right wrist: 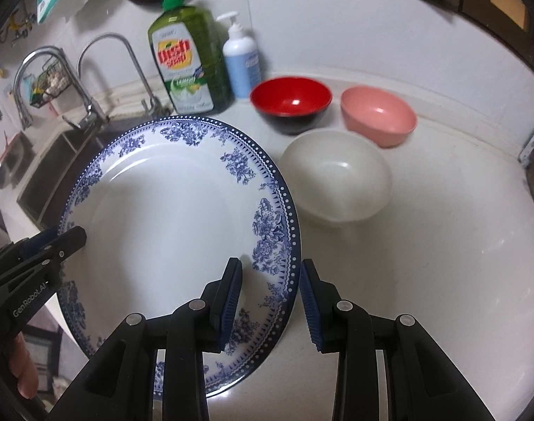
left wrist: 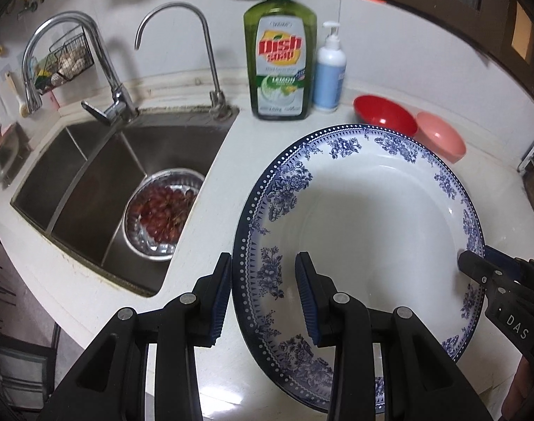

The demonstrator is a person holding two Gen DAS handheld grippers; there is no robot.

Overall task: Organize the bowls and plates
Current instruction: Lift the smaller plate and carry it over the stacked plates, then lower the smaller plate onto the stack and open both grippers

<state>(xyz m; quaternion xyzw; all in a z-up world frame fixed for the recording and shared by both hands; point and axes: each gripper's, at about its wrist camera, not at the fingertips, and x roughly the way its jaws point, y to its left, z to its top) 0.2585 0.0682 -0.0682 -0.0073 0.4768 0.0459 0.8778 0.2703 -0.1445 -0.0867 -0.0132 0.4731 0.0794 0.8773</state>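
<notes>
Left of the left gripper (left wrist: 263, 294) lies a steel sink (left wrist: 102, 189). Its jaws straddle the blue-patterned plate (left wrist: 365, 217) rim, parted; the right gripper (right wrist: 270, 298) likewise brackets the opposite rim. Beyond, on the white worktop (right wrist: 442, 245), stand three bowls (right wrist: 337, 175).

Plate (right wrist: 168, 217) left of bowls (right wrist: 337, 179)

left hand-held gripper (left wrist: 263, 294) straddles plate (left wrist: 365, 217) rim, jaws apart.
</notes>
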